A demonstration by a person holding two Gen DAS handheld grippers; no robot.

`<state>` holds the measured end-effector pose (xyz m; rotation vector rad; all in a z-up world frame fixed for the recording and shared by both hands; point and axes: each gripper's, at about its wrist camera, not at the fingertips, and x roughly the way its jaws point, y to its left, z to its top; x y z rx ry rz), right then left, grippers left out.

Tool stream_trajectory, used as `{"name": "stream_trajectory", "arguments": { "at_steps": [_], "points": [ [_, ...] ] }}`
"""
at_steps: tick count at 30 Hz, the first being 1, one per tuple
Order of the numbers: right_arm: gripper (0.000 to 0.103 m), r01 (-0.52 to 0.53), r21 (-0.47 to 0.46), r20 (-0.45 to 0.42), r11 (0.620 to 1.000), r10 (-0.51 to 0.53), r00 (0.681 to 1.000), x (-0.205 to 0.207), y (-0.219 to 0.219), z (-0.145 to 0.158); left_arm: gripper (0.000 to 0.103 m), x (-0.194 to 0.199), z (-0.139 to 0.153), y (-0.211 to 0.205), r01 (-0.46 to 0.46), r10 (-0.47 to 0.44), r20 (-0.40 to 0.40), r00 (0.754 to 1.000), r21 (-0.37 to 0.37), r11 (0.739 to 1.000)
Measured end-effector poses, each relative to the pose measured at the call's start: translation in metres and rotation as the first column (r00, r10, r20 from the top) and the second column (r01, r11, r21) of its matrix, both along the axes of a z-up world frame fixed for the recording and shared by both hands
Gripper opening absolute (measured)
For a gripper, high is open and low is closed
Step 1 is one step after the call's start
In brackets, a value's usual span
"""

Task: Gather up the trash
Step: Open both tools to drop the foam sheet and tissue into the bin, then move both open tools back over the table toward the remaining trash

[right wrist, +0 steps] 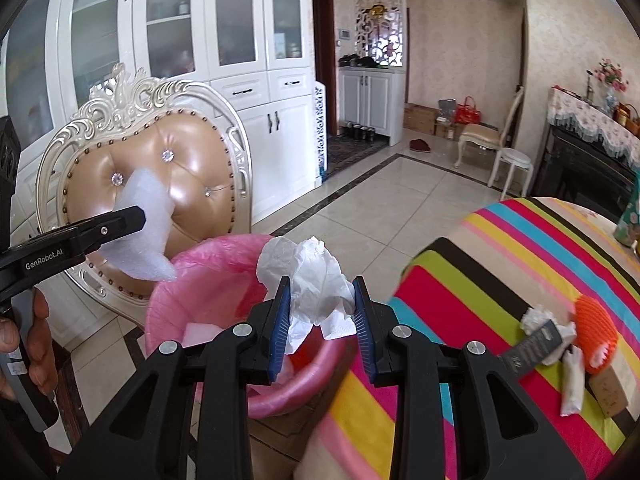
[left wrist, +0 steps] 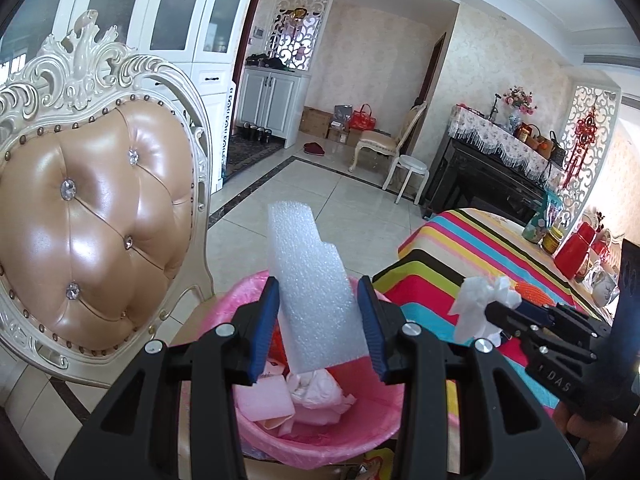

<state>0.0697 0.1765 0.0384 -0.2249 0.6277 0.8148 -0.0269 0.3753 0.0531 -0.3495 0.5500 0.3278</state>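
Note:
My left gripper [left wrist: 318, 304] is shut on a white foam strip [left wrist: 308, 280], which stands upright over the pink-lined trash bin [left wrist: 320, 436]. That bin holds pink and white scraps. My right gripper [right wrist: 322, 304] is shut on a crumpled white tissue [right wrist: 316, 276], above the bin's [right wrist: 208, 264] near rim. In the right wrist view the left gripper [right wrist: 132, 216] comes in from the left with the foam strip [right wrist: 140, 224]. In the left wrist view the right gripper [left wrist: 496, 308] shows at the right with the tissue [left wrist: 484, 300].
A tufted leather chair [left wrist: 92, 216] stands just behind the bin. The striped tablecloth [right wrist: 500, 280] at the right carries an orange net [right wrist: 596, 332], a dark wrapper [right wrist: 532, 346] and white paper scraps [right wrist: 572, 380]. Tiled floor [left wrist: 320, 184] lies beyond.

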Motion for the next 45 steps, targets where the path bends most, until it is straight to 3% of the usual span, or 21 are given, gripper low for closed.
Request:
{"name": "stream_trajectory", "arguments": {
  "at_steps": [18,19,20,22,24,34,45],
  "points": [
    [0.032,-0.063,-0.028,-0.019,0.998,0.062,0.998,0.006,0.051,-0.019,0.041,0.011,-0.006,0.021,-0.012,0.012,-0.012,1.0,-0.01,1.0],
    [0.034,-0.062,-0.03,-0.019,0.998,0.062,0.998,0.007,0.052,-0.019,0.043,0.013,-0.006,0.023,-0.011,0.011,-0.013,1.0,-0.015,1.0],
    [0.042,-0.057,-0.032,-0.018,0.998,0.056,0.998,0.008,0.053,-0.02,0.051,0.014,-0.007,0.022,-0.012,0.011,-0.015,1.0,-0.021,1.0],
    [0.058,-0.05,-0.026,-0.019,0.998,0.05,0.999,0.009,0.053,-0.021,0.054,0.015,-0.009,0.021,-0.017,0.016,-0.017,1.0,-0.023,1.0],
    [0.059,-0.045,-0.029,-0.012,0.999,0.045,0.999,0.009,0.053,-0.022,0.055,0.016,-0.01,0.022,-0.018,0.017,-0.023,1.0,-0.029,0.999],
    [0.059,-0.01,-0.015,-0.011,1.0,0.009,1.0,0.014,0.03,-0.018,0.055,0.014,-0.013,0.019,-0.022,0.021,-0.024,0.999,-0.04,0.999],
    [0.059,0.086,0.004,-0.006,0.996,-0.086,0.996,0.014,-0.035,-0.016,0.055,0.012,-0.008,-0.007,0.018,-0.018,0.004,1.0,-0.051,0.999]
  ]
}}
